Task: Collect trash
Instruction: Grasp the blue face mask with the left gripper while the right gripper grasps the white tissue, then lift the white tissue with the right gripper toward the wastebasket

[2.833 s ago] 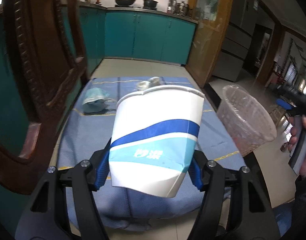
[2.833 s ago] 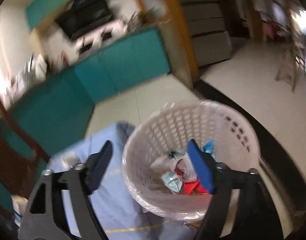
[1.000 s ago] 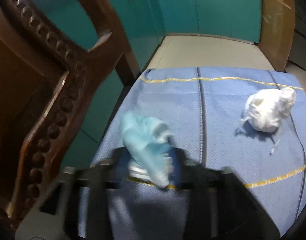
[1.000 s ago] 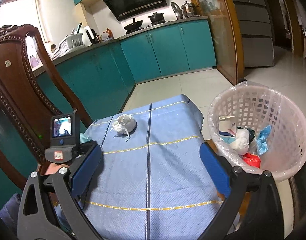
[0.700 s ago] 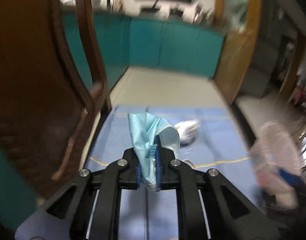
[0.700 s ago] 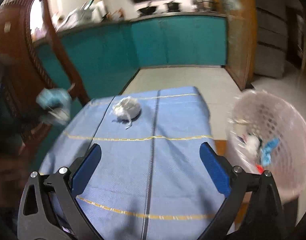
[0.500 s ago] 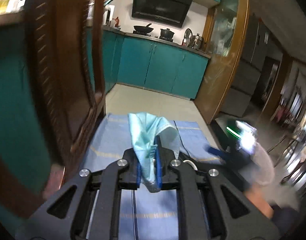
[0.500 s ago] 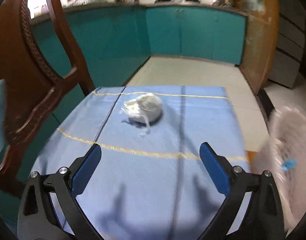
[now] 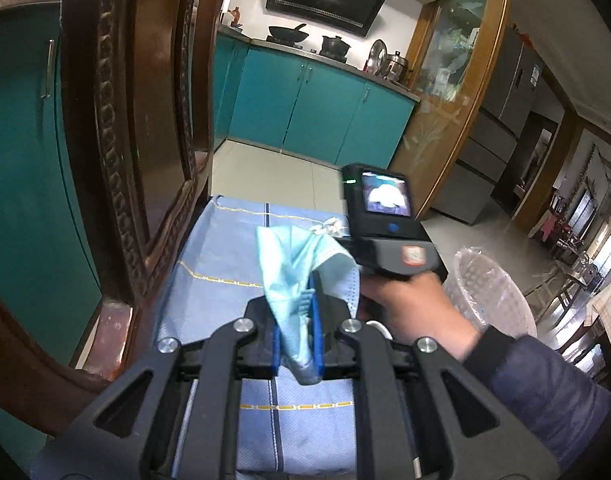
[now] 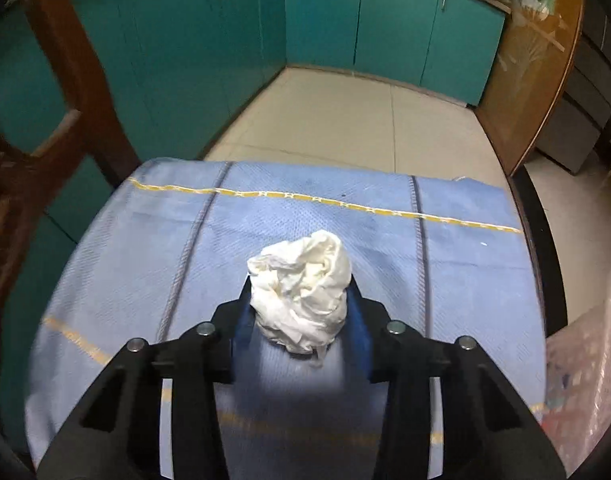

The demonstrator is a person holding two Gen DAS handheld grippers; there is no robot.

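On the left we see a dark carved wooden chair back [image 9: 121, 128] standing beside the table w/ a blue cloth [image 9: 225, 256] striped in yellow. Our left gripper [image 9: 298, 332] sits above the near part of that cloth, pointing fwd and somewhat down; its blue pads are nearly together, pinching a crumpled light-blue disposable face mask [image 9: 301, 276] that sticks up above the fingers and hangs a little below them, clear of the cloth.

Just right of the mask, a bare hand [image 9: 409, 304] in a dark padded sleeve [image 9: 545, 392] wraps the handle of the other black gripper unit; its small rear screen [image 9: 386, 194] is lit, a green light beside it. A red-and-white sticker sits on the body, text too small to read. No other legible writing.

Further right, beyond the table edge, stands a round white perforated plastic waste basket [image 9: 489, 296] w/ a clear liner.

In the right wrist view, our right gripper [image 10: 301, 312] tilts steeply down over the cloth. Its jaws have just been closing and now stand partly closed, blue pads against both sides of a crumpled white paper wad [image 10: 301, 292], which rests on the cloth mid-table, well apart from the basket.
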